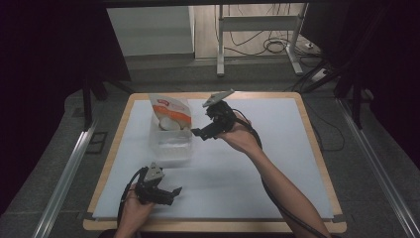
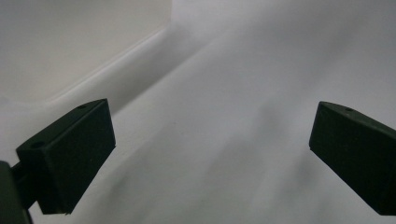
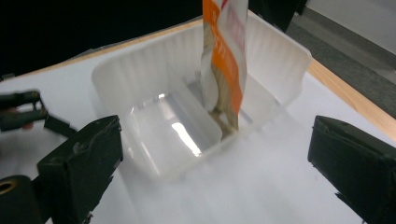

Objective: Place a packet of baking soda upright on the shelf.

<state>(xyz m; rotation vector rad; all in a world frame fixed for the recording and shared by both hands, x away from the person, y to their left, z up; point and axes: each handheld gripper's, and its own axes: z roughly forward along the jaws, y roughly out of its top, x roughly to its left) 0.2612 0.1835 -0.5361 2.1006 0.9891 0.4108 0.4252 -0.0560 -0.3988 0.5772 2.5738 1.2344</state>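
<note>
Right gripper [image 1: 195, 133] is sitting just off the tub [image 1: 171, 144] at its 3 o'clock side, fingers [image 3: 79, 163] spread wide with nothing between them. The pouch [image 1: 171, 113] is standing in the tub, at the far 12 o'clock end, leaning against the far wall. Judging from that, the placing step is looking done and the release is in hand; the pouch is resting free of the fingers.

Left gripper [image 1: 173, 191] is idling low on the tabletop [image 1: 277, 148] at roughly 6 o'clock from the tub, well apart from it, fingers [image 2: 70, 154] also apart and empty in the left gripper view.

Pouch long axis is running near upright, top edge pointing up and tilting slightly toward 12 o'clock, base down on the tub floor. In the right gripper view the pouch [image 3: 224, 60] is showing edge-on, orange side facing right.

Next move is probably calling for backing the right gripper clear toward 3 o'clock without clipping the tub rim [image 3: 280, 42], since a nudge could be tipping the pouch over.
</note>
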